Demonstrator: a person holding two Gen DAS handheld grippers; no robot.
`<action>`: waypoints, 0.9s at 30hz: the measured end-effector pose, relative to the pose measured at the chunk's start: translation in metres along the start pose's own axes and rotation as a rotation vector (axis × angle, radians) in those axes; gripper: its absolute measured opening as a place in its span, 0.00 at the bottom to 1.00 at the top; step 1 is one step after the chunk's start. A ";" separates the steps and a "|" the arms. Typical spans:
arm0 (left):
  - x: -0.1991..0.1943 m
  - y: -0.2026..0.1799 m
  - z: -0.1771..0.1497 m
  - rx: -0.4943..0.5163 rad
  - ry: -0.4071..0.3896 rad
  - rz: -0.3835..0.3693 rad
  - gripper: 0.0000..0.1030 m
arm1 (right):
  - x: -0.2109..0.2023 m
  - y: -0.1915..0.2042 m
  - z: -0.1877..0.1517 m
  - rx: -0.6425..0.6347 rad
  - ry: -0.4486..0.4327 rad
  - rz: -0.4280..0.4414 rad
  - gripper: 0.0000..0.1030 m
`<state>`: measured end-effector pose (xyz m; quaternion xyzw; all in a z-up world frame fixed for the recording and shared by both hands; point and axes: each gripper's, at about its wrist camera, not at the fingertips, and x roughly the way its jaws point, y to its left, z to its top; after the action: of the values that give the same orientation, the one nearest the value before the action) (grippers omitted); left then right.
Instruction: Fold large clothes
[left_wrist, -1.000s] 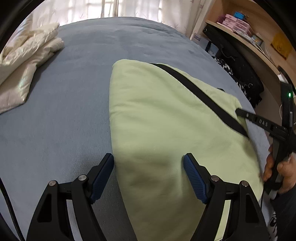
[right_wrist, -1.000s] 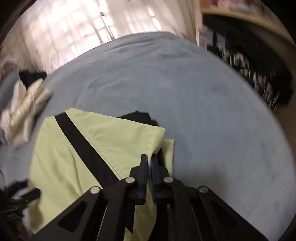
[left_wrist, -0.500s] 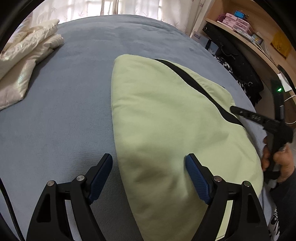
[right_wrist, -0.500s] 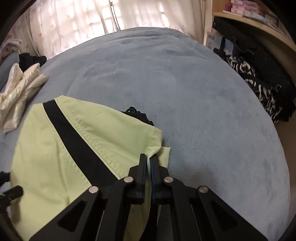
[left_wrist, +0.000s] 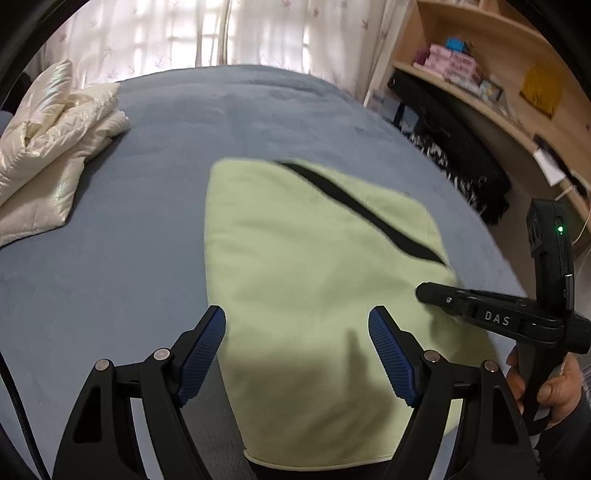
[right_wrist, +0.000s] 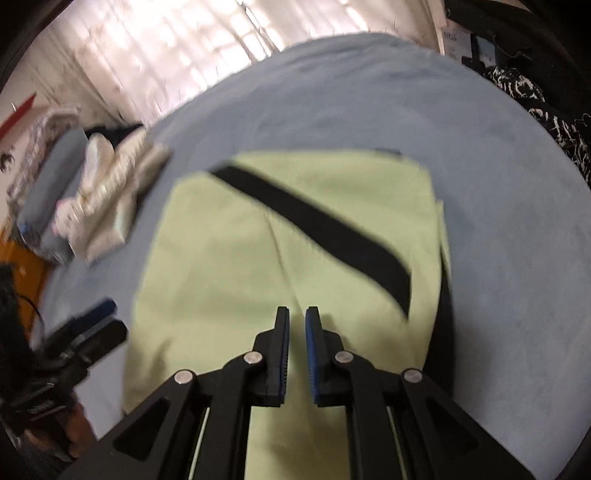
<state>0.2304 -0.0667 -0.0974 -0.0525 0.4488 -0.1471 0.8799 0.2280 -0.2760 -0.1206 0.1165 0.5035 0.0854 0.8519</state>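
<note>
With the folded garment (left_wrist: 314, 266) flat on the bed (left_wrist: 147, 192), the left tool (left_wrist: 297, 334) gapes wide and empty; the right tool (right_wrist: 296, 325), just cracked open, grips nothing. Smooth edges before folding again.

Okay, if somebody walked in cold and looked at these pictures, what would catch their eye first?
Most striking is the pale green garment with a black diagonal stripe, folded flat on the middle of the blue-grey bed. The left tool hangs wide open over its near edge, and the right tool, empty with a narrow gap, hovers above it. A shiny cream jacket lies bunched at the bed's far left.
</note>
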 end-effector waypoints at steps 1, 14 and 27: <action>0.003 -0.001 -0.003 -0.001 0.014 0.008 0.76 | 0.002 -0.006 -0.003 0.006 -0.003 -0.026 0.08; 0.014 0.013 -0.023 -0.073 0.079 0.020 0.76 | -0.029 -0.040 -0.016 0.084 -0.085 -0.088 0.08; -0.023 0.004 -0.036 -0.078 0.084 0.033 0.76 | -0.065 -0.033 -0.038 0.141 -0.106 -0.046 0.08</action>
<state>0.1892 -0.0541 -0.1017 -0.0731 0.4913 -0.1172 0.8599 0.1645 -0.3202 -0.0930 0.1689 0.4651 0.0239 0.8687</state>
